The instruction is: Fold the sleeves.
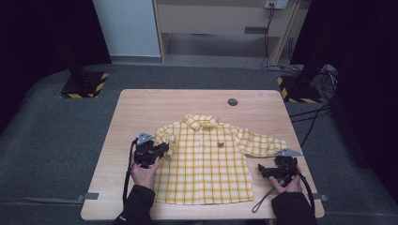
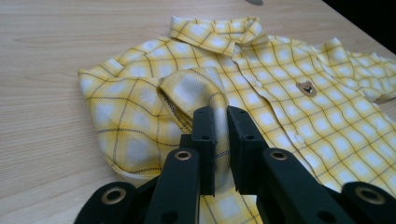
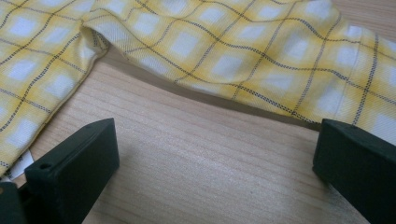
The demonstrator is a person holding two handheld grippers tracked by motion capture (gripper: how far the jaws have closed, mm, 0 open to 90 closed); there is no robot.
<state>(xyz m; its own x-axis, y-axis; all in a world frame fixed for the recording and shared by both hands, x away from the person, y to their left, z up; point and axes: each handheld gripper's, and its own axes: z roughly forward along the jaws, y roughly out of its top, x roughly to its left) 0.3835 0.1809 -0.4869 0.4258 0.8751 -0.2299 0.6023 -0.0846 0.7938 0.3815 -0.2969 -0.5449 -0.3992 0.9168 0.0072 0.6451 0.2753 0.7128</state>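
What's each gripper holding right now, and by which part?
The left gripper is shut on the shirt, pinching a fold of its sleeve. The right gripper is open over the table, holding nothing.

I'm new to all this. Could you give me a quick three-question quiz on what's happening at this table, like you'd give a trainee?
1. True or false: the left gripper is shut on a sleeve of the shirt.
2. The right gripper is: A) clamped on the collar, B) open over the bare table, C) holding a cup.
3. What small badge sits on the shirt's chest?

Key
1. True: its jaws pinch a fold of the sleeve.
2. B: the jaws stand wide apart, just short of the other sleeve.
3. A little bear badge.
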